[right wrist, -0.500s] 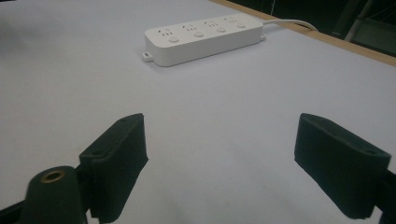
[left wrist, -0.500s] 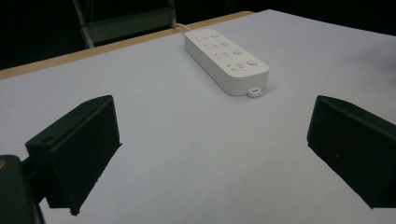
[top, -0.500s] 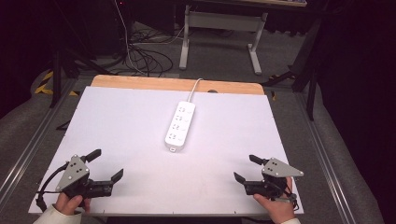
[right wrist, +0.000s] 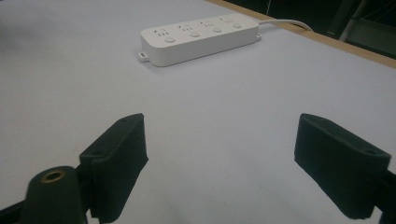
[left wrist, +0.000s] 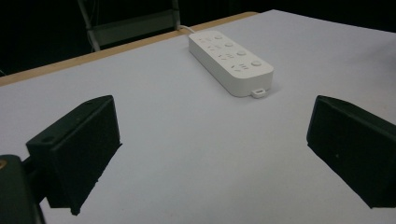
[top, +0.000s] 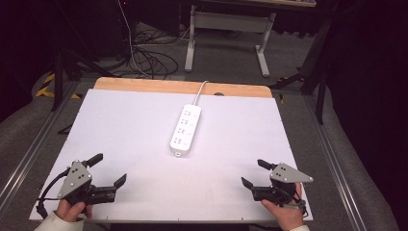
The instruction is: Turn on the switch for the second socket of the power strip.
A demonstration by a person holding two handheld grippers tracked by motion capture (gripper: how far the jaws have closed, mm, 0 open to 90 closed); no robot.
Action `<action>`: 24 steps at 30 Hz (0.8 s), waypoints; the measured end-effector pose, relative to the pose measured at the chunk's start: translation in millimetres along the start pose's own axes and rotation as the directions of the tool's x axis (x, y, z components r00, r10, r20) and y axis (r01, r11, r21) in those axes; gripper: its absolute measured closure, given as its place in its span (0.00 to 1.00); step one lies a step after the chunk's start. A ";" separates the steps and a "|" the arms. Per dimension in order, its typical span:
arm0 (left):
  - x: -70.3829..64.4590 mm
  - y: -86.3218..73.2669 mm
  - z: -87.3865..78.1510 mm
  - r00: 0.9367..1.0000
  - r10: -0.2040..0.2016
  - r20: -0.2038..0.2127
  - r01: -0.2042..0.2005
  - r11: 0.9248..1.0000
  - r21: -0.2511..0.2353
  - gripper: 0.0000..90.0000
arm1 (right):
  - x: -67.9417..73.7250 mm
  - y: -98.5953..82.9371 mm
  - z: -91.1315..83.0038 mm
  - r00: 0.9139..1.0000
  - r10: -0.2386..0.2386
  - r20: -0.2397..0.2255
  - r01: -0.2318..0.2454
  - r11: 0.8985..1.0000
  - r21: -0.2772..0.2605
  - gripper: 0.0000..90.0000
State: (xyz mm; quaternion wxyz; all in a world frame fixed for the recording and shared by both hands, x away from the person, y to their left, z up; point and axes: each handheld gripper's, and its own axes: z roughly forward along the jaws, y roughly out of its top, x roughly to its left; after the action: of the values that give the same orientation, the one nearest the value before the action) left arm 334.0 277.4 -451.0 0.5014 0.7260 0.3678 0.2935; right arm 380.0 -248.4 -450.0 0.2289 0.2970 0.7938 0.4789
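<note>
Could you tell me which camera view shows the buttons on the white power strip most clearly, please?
The right gripper view: the white plastic power strip lies side-on, with its four round buttons distinct. The left gripper view shows it end-on, foreshortened. In the high view it is whole but small, its buttons barely visible.

Each hand holds a claw low at the near corners, the left claw and the right claw both with jaws spread wide (nothing between them).
</note>
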 end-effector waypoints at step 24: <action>0.9 0.0 -0.8 1.000 -0.006 -0.003 0.006 1.000 0.006 0.04 | 1.3 37.7 17.6 0.999 -0.033 -0.024 0.034 0.999 0.039 0.28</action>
State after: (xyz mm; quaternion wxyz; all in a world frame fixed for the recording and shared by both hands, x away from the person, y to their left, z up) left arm 333.8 278.6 -450.7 0.4996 0.7259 0.3718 0.2920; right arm 400.0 -222.8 -424.0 0.2218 0.2825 0.8106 0.4626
